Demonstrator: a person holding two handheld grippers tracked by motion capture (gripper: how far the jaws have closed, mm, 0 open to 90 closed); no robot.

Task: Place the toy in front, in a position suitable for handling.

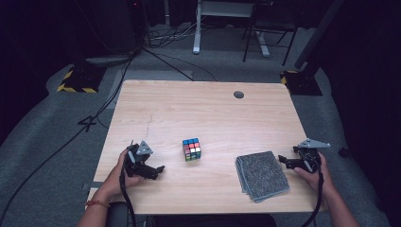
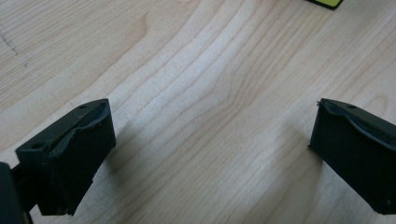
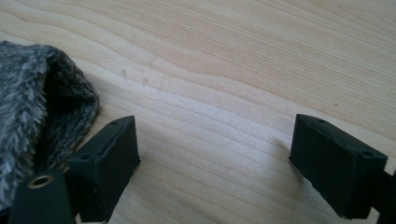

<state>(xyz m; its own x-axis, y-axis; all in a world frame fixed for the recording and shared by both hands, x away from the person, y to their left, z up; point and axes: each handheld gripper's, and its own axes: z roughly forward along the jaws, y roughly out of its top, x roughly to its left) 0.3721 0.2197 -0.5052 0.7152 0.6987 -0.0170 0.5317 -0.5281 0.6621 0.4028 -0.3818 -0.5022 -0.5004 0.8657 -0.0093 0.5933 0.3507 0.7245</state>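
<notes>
Pale wood-grain table (image 1: 198,109) carries a multicoloured puzzle cube (image 1: 191,149) near its middle and a folded grey fuzzy cloth (image 1: 262,175) toward the right front. Left gripper (image 1: 158,170) sits well left of the cube, jaws spread over bare wood. Right gripper (image 1: 283,160) rests just beside the cloth's right edge, jaws spread, holding nothing.

No legible text, label, brand or number was found on any surface. The only sign-like marking was yellow-and-black hazard striping on the floor base (image 1: 77,83) at the table's far left, and it carried no wording.
</notes>
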